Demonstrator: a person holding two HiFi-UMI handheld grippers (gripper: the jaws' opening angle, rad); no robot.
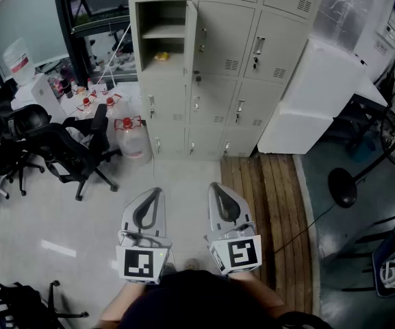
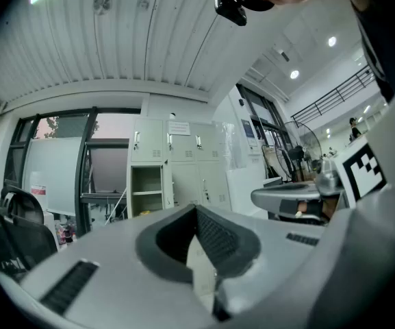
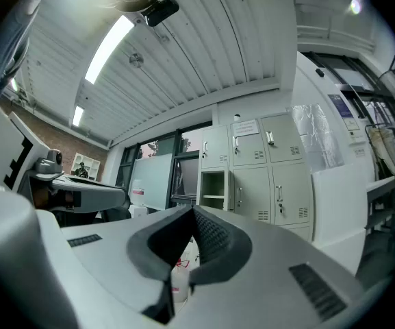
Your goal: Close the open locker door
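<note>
The grey locker bank (image 1: pixel 238 60) stands ahead against the wall. One upper-left compartment (image 1: pixel 161 29) is open, with a shelf and a small yellow thing (image 1: pixel 161 56) inside. Its door (image 1: pixel 190 38) swings out toward me, seen edge-on. Both grippers hang low in front of me, well short of the lockers. My left gripper (image 1: pixel 157 192) and right gripper (image 1: pixel 215 186) are shut, tips touching, with nothing held. The open compartment (image 2: pixel 147 190) shows far off in the left gripper view, beyond the left gripper (image 2: pixel 196 210). It also appears (image 3: pixel 213 186) past the right gripper (image 3: pixel 192 211).
Black office chairs (image 1: pixel 67 149) stand at the left. A water jug with a red cap (image 1: pixel 130 139) sits by the lockers' lower left. A large white box (image 1: pixel 313 94) leans at the right of the lockers. Wooden planking (image 1: pixel 265 197) and a fan base (image 1: pixel 342 187) lie to the right.
</note>
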